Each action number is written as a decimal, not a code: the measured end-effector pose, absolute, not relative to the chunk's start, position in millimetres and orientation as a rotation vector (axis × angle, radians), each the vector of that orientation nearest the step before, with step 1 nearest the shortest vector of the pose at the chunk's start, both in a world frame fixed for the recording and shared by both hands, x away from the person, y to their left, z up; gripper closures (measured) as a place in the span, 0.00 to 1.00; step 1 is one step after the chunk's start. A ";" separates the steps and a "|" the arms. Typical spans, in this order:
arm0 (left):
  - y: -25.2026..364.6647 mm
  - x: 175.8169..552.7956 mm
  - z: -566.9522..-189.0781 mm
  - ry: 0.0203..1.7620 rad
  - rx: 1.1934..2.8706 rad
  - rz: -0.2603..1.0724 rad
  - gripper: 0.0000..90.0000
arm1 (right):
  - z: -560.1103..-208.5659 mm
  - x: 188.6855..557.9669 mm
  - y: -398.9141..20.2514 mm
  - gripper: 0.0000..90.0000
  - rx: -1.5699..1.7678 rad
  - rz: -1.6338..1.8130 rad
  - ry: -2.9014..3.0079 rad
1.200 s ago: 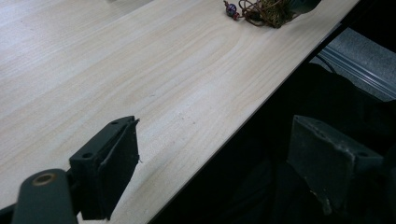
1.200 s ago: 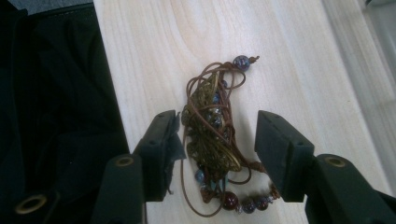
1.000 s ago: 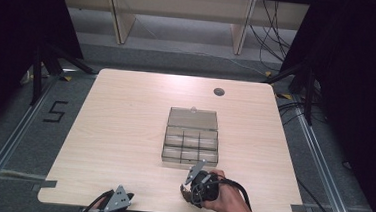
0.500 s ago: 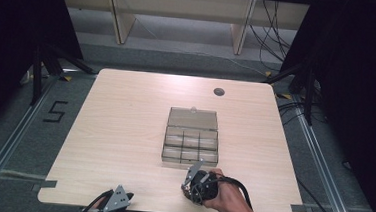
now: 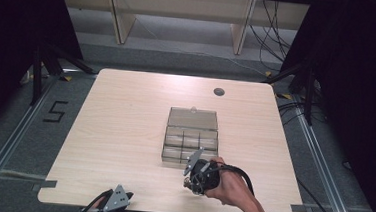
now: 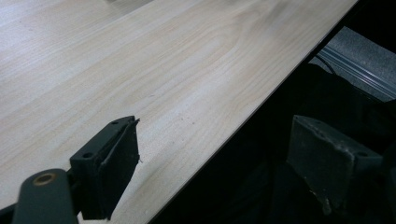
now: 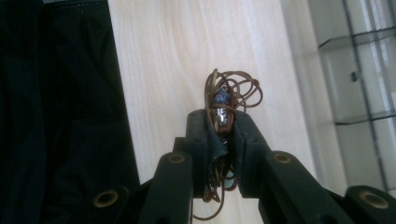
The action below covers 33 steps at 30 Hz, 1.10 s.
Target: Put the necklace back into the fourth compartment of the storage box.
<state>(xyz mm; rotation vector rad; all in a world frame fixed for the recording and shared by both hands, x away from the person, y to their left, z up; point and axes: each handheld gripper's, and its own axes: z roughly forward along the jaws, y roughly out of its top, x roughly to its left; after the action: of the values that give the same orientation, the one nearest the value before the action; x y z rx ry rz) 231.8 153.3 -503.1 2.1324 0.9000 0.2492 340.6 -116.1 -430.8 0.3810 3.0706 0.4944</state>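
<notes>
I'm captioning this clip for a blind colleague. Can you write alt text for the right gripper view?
The right gripper's two black jaws are shut on a tangled bundle of thin brown cord with a small blue and silver pendant, held above a pale wooden table. A clear plastic compartment box lies at the right edge.

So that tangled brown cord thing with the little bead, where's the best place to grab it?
At its dense middle, around the metal-and-bead piece, where the right gripper is clamped on the cord bundle now. The loops are thin and springy, so a single strand would likely slip out; pinching across the bunched core catches many strands at once. Come from the side, with the jaws straddling the knot, loops spilling out front and back.
</notes>
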 end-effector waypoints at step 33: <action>154.8 232.4 -502.1 0.893 2.141 0.264 0.18 | -379.4 386.7 -88.5 0.88 0.368 0.468 3.042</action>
<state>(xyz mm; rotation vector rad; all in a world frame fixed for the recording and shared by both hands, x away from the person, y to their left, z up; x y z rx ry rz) 232.4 154.8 -502.1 2.1415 0.8932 0.2635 386.7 -88.5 -379.4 0.3681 3.0423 0.4684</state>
